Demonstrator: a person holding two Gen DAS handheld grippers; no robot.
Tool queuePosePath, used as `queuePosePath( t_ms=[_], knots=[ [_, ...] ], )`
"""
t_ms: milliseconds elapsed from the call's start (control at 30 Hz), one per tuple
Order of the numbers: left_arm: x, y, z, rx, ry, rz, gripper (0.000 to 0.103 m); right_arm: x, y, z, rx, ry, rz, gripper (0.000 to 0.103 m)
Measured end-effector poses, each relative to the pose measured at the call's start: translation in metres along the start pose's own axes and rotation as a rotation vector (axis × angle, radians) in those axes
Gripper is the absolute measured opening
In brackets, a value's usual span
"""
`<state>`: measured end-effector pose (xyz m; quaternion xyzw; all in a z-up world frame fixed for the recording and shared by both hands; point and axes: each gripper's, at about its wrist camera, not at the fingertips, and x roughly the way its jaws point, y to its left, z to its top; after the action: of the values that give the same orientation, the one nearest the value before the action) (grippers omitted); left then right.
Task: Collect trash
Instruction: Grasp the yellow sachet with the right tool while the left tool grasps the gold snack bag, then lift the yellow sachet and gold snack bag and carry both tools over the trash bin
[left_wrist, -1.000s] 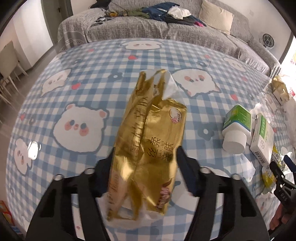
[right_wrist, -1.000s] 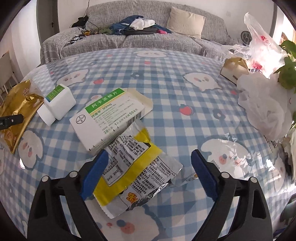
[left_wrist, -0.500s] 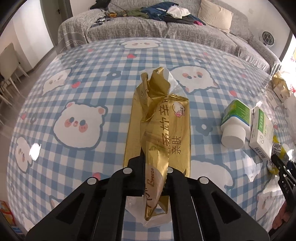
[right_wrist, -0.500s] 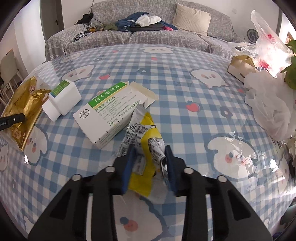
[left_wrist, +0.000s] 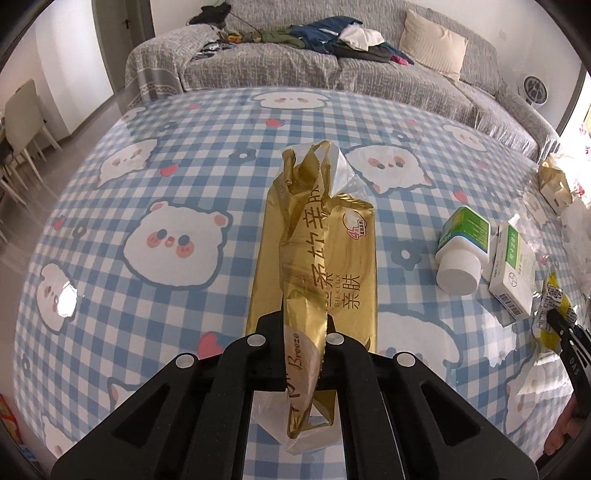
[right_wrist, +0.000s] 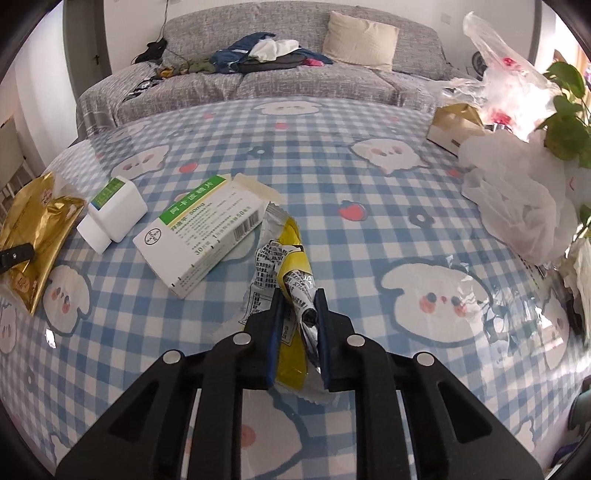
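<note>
Left wrist: left claw (left_wrist: 303, 343) clamped on gold wrapper (left_wrist: 325, 251), which runs ahead over the counter (left_wrist: 147, 184).
Right wrist: right claw (right_wrist: 300, 317), just closing, pinches yellow-silver wrapper (right_wrist: 282, 254); medicine box (right_wrist: 201, 229) just ahead-left.

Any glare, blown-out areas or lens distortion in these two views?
Left wrist: a glare spot on the tablecloth at left, fisheye bulging the checks, dark corners. Right wrist: the plastic bags at right nearly blown out by window light, the same bulge; both wrappers sharp.
</note>
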<state>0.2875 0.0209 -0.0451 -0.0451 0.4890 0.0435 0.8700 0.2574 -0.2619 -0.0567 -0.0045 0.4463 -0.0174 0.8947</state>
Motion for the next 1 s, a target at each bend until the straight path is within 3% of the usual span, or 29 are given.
queuePosePath(
  t_ms=[600,1000],
  knots=[
    [-0.043,0.012,-0.032,0.004,-0.026,-0.026,0.002,-0.037,0.0,-0.02,0.051,-0.034,0.026,0.012],
    [-0.077,0.026,-0.076,0.015,-0.031,-0.027,0.002,-0.076,0.003,-0.044,0.076,-0.061,0.048,0.011]
  ],
)
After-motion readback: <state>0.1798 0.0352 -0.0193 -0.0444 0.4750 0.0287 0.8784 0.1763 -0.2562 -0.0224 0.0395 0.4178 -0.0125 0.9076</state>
